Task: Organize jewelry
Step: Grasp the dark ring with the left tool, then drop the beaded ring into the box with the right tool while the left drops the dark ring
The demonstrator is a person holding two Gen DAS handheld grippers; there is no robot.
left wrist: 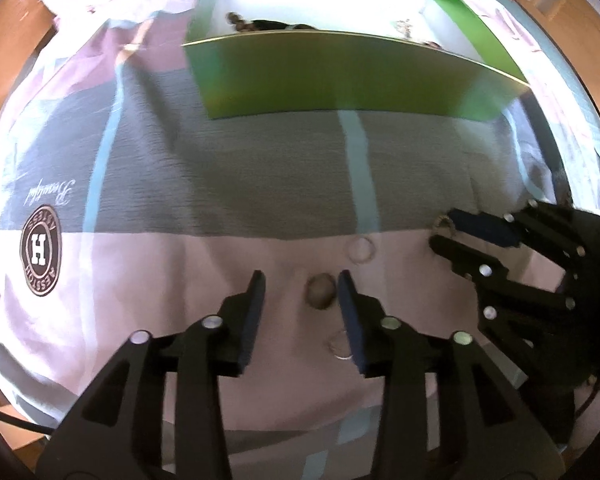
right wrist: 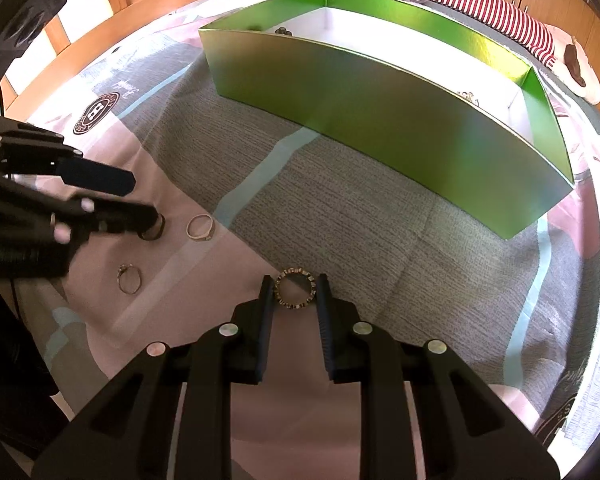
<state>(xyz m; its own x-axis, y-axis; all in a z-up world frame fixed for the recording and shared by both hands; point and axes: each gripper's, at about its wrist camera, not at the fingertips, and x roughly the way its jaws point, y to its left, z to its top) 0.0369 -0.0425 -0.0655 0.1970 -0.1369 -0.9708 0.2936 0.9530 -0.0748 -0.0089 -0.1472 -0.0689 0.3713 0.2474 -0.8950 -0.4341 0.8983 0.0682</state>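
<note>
A green box [right wrist: 380, 120] with a white inside stands on the bed; it also shows in the left wrist view [left wrist: 340, 76], with some jewelry inside. My right gripper [right wrist: 295, 286] is shut on a beaded ring [right wrist: 295, 289] just above the sheet. My left gripper [left wrist: 302, 284] is open, its fingers on either side of a dark band ring [left wrist: 321, 290], which shows in the right wrist view [right wrist: 154, 230] at the left fingertip. A gold ring [right wrist: 199, 227] and a thin stone ring [right wrist: 129, 279] lie on the pink sheet nearby.
The bedsheet has grey, pink and blue patches with a round logo [left wrist: 41, 255]. A wooden bed frame [right wrist: 100, 40] runs behind. A red striped cloth [right wrist: 496, 12] and a plush item [right wrist: 580, 72] lie beyond the box.
</note>
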